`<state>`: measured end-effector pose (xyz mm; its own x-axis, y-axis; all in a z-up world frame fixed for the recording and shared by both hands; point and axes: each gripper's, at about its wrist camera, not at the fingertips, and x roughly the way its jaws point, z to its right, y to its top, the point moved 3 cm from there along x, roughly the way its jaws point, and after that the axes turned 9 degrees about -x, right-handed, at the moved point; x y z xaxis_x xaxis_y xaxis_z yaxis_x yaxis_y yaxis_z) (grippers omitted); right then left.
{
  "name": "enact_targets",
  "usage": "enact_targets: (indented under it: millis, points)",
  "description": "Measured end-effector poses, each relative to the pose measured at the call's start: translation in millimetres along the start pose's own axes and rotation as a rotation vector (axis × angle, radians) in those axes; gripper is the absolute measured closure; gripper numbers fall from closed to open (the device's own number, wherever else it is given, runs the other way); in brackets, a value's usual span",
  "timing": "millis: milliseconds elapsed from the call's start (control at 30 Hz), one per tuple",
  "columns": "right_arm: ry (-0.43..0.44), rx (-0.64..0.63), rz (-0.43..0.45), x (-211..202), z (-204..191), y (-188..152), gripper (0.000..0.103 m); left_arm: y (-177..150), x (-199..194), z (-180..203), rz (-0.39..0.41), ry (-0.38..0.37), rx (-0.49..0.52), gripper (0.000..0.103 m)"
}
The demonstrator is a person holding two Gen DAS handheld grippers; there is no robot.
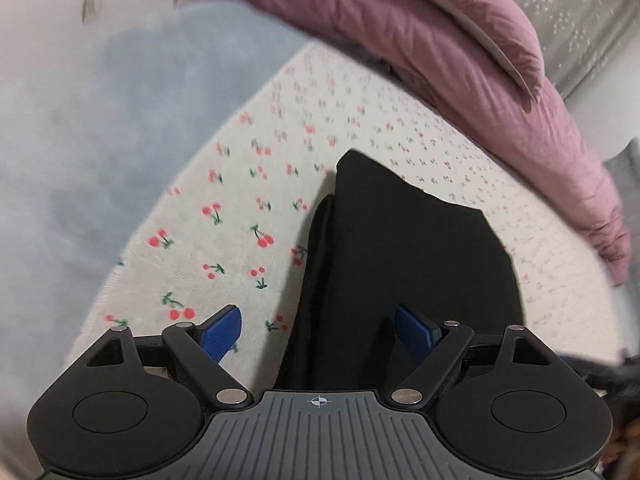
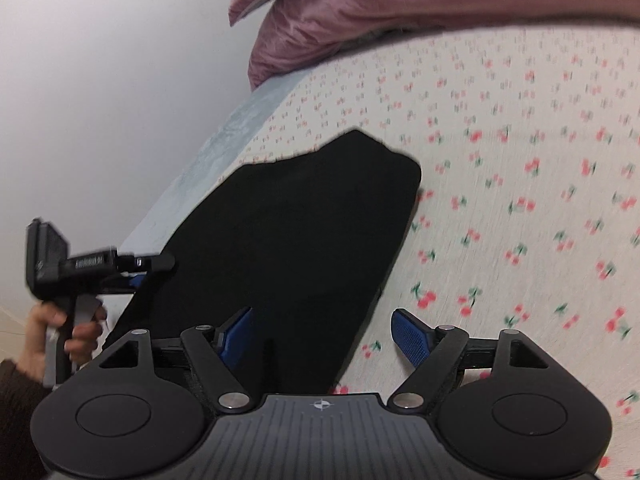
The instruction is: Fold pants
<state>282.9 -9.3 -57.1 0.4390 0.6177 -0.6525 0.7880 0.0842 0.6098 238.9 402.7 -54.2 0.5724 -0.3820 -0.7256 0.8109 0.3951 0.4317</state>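
Black pants lie folded into a compact stack on a white bed sheet with a cherry print. My left gripper is open and empty above the near left edge of the pants. The pants also show in the right wrist view. My right gripper is open and empty above their near right edge. The left gripper appears in the right wrist view at the pants' left side, held by a hand.
A mauve duvet is bunched along the far side of the bed; it also shows in the right wrist view. A light blue mattress edge and a white wall border the bed on the left.
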Motion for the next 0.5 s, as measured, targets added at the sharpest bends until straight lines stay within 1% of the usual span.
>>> enact_targets:
  millis: [67,167,200,300,333,367,400,433,467,500]
  points:
    - [0.024,0.028,-0.014,7,5,-4,0.031,6,9,-8,-0.039,-0.086,-0.033,0.019]
    - [0.066,0.076,0.018,13,11,-6,0.035,10,20,-13,-0.072,-0.197,-0.064,0.019]
    - [0.082,0.096,0.028,15,13,-5,0.038,10,24,-14,-0.079,-0.225,-0.076,0.019]
    - [0.133,0.175,0.056,24,22,-3,0.046,15,36,-15,-0.084,-0.299,-0.102,0.024]
    - [0.149,0.202,0.067,28,25,-2,0.051,16,41,-14,-0.086,-0.321,-0.114,0.029]
    - [0.161,0.229,0.079,31,28,-2,0.053,17,45,-14,-0.091,-0.340,-0.124,0.036]
    - [0.169,0.252,0.090,34,30,-1,0.057,18,50,-14,-0.098,-0.348,-0.135,0.038]
    - [0.176,0.277,0.106,38,31,-1,0.061,20,54,-12,-0.099,-0.350,-0.135,0.044]
    - [0.178,0.299,0.118,40,33,0,0.063,20,56,-11,-0.098,-0.348,-0.135,0.051]
    - [0.178,0.319,0.129,42,33,0,0.068,20,55,-12,-0.096,-0.341,-0.141,0.056]
